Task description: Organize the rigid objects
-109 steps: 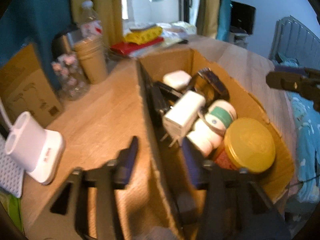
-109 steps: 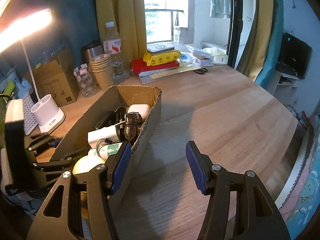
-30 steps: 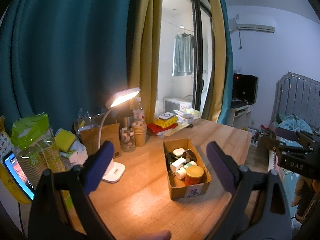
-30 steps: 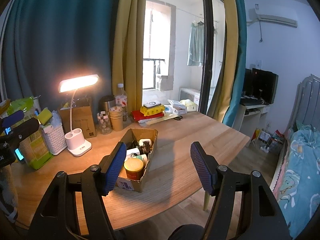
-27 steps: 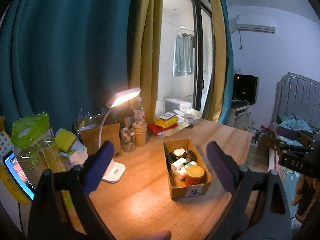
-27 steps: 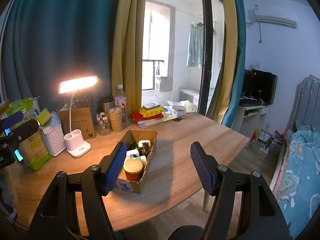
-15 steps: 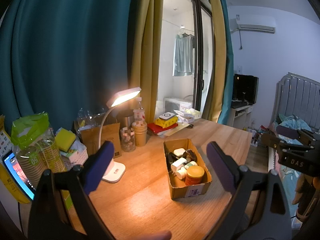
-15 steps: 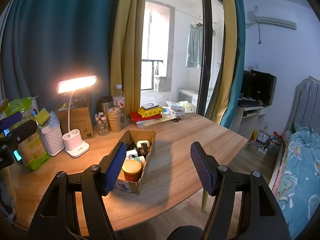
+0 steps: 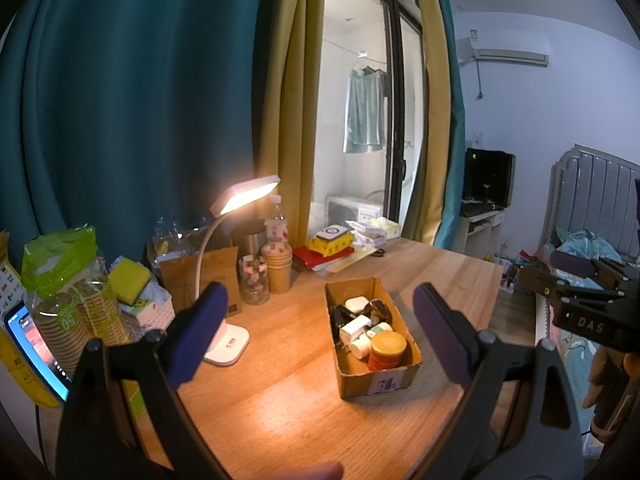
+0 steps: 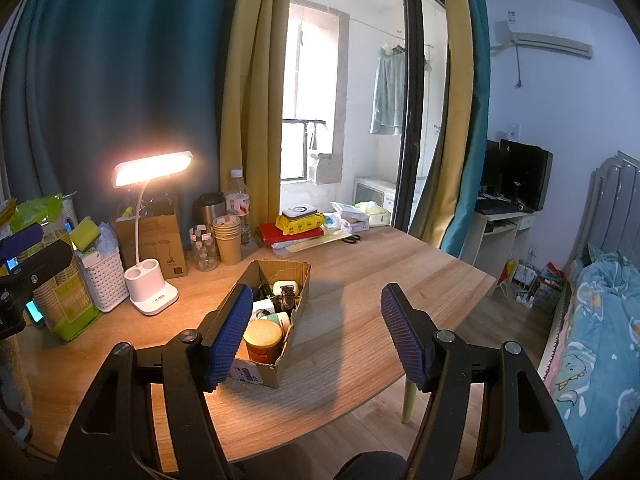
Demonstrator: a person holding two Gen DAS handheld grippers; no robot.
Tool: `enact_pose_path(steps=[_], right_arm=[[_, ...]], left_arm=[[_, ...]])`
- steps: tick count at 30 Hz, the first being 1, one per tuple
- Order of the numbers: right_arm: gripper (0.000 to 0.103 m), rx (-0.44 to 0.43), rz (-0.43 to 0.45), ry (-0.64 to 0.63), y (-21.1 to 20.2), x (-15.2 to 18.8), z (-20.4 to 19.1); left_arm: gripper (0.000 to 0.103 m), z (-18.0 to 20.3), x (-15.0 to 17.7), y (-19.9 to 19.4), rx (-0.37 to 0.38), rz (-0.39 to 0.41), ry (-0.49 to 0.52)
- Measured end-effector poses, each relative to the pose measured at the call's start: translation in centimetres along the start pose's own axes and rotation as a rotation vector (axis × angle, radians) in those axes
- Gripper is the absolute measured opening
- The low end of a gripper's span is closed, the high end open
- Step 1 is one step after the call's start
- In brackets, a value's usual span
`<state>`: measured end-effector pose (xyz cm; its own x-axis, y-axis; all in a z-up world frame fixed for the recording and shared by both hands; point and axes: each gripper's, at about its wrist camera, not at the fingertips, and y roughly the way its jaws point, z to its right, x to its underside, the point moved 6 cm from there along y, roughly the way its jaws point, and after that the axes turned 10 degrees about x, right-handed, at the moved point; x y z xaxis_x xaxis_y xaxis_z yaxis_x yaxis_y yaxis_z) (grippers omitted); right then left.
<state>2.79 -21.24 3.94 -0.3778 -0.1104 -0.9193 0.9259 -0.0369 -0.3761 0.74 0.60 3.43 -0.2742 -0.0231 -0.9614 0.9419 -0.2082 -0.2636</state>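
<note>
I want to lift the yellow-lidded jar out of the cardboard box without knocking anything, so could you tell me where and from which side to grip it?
Probably best taken from above, jaws closing across the round wall just under the lid of the yellow-lidded jar. It stands upright at the near end of the cardboard box, hemmed by box walls and white items behind it, so side access looks blocked. Either open gripper, such as the right gripper, looks wide enough.

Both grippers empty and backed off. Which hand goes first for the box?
Probably right. From the right gripper the cardboard box sits just ahead, by its left finger. From the left gripper it looks further off. Both are open and hold nothing, so it's a close call.
</note>
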Motion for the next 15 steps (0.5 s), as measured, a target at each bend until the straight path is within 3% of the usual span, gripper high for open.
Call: enact_pose_path(steps=[15], right_arm=[[0.070,0.001,-0.004,0.000,0.05,0.06,-0.07]], left_arm=[[0.095,-0.02,-0.03,-0.10,-0.001,-0.001,-0.003]])
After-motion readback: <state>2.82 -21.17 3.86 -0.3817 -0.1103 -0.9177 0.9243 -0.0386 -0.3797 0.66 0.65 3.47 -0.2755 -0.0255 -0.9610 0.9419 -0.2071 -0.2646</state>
